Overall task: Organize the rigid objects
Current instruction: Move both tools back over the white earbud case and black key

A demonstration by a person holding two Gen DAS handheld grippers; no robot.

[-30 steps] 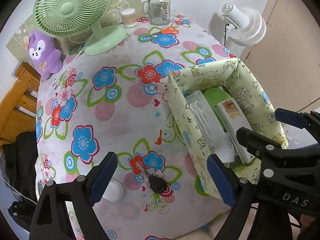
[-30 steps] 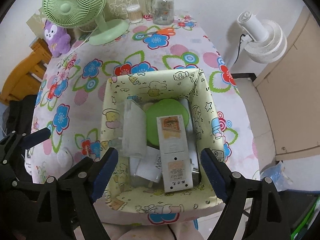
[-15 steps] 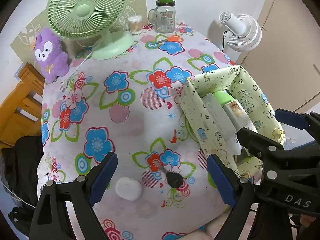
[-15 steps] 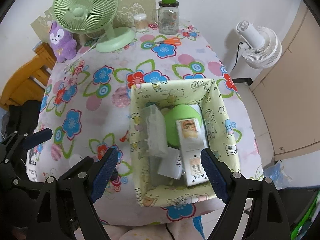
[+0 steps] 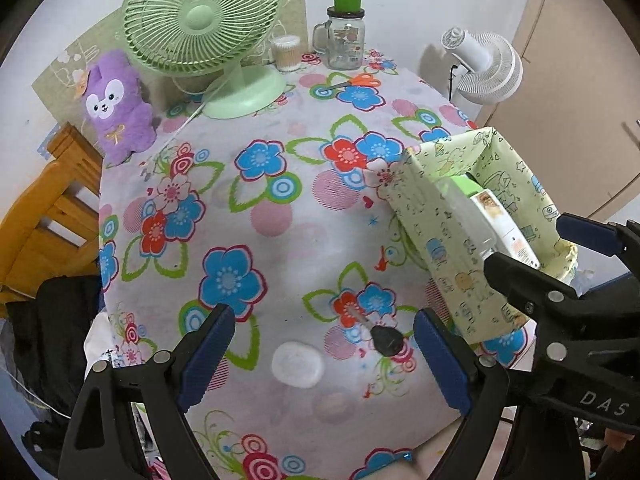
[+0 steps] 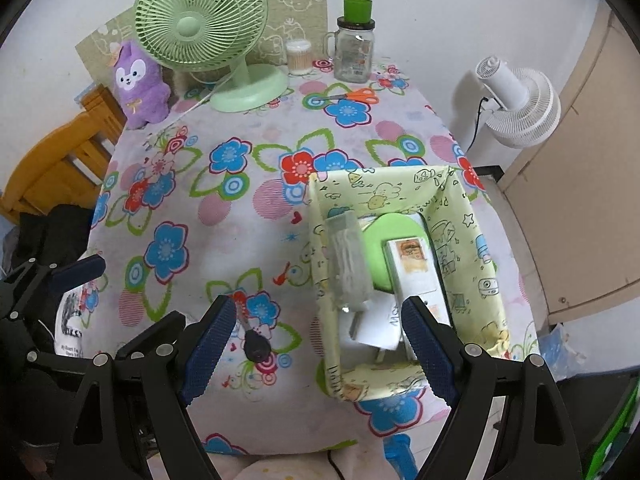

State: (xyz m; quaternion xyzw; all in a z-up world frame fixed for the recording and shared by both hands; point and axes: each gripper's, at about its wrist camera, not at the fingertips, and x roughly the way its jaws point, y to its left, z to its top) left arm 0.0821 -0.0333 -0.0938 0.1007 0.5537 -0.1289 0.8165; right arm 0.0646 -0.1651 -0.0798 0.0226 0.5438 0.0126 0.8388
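Both grippers, left and right, hang over the flowered surface with jaws wide and empty; key and white pad lie loose beside the filled fabric box.

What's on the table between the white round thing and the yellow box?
A black key lies between the white round pad and the yellow box, as the left wrist view shows.

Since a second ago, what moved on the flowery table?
Both grippers pulled back and up, so each view now takes in more table. The left gripper and right gripper kept their jaws open and empty. The key, white pad and yellow box with its contents stayed put.
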